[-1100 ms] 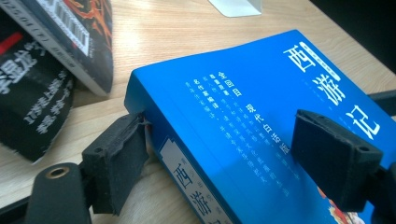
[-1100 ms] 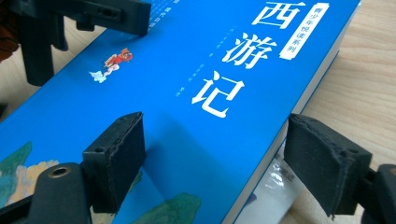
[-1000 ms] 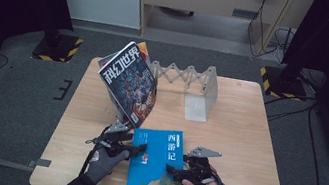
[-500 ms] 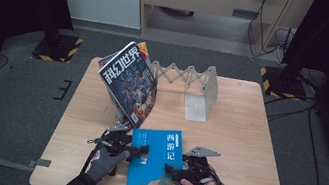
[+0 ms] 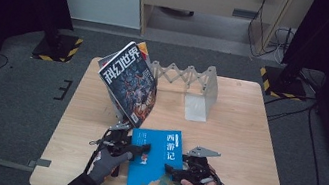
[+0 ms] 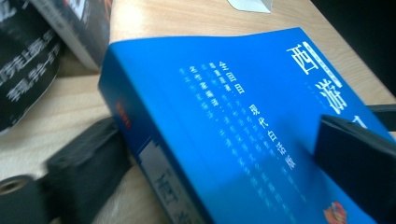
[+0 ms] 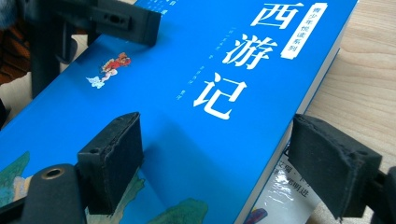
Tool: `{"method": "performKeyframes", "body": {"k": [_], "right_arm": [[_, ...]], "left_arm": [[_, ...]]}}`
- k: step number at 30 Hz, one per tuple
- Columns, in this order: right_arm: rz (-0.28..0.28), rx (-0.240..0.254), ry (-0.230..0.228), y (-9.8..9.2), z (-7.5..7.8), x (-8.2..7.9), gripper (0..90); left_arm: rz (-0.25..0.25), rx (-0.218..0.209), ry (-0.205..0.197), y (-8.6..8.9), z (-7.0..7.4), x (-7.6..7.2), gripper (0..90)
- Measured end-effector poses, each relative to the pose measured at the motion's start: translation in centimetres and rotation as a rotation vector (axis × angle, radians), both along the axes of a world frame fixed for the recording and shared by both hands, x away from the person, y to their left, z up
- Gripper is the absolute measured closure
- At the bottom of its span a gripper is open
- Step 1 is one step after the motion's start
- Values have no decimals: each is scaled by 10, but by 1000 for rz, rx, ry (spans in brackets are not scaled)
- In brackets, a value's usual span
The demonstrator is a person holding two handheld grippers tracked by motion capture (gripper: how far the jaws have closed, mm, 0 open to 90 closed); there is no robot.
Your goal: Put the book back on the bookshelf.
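My left tool (image 5: 139, 147) is at the left edge of the thick blue paperback book (image 5: 159, 165). One jaw lies on the cover and one sits beside the spine, down by the wooden bench (image 5: 237, 130). The jaws have just been opening, and I see a little gap by the spine, so they do not squeeze the book.

The book lies between my two tools, near the front edge of the bench. It looks thick and a bit heavy. Its cover is smooth and shiny, so it may slip. It is stiff along the spine but the pages could flop open. I think the best place to hold it is across its edge, one pad on top and one below.

My right tool (image 5: 178, 172) is at the right edge of the book. One jaw rests on the cover, the other stands off the page edge, so it is open too.

Past my left tool, a dark glossy magazine (image 5: 129, 81) leans in the grey folding book rack (image 5: 190, 79). The rest of the rack holds nothing.
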State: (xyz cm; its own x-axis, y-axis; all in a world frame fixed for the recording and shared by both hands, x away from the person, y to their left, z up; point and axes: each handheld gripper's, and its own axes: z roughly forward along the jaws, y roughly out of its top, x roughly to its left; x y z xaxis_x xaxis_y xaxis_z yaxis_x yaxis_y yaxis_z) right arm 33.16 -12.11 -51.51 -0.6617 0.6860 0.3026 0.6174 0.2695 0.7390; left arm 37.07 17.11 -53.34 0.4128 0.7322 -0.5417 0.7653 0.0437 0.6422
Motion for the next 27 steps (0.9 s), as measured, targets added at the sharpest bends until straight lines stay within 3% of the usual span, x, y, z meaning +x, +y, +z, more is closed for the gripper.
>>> {"method": "performKeyframes", "body": {"k": [5,9,13,15,17,22,25,27], "right_arm": [[9,0,-5,-1,-1,0,183],[11,2,-5,-1,-1,0,180],[6,9,3,-2,-1,0,176],[8,15,4,-4,-1,0,175],[8,22,9,-5,-2,0,175],[10,24,5,-5,-2,0,175],[7,30,11,-5,-2,0,172],[13,38,9,-5,-3,1,168]], "left_arm": [[-8,6,-6,3,6,-1,166],[-3,-30,9,10,12,-1,245],[-7,-73,-38,12,21,-5,323],[-40,-101,-41,10,22,-4,334],[-59,-66,-51,5,22,-6,333],[-81,-63,-44,3,23,-5,324],[-164,-114,5,-5,20,-6,317],[-156,-104,-9,-13,22,-9,315]]}}
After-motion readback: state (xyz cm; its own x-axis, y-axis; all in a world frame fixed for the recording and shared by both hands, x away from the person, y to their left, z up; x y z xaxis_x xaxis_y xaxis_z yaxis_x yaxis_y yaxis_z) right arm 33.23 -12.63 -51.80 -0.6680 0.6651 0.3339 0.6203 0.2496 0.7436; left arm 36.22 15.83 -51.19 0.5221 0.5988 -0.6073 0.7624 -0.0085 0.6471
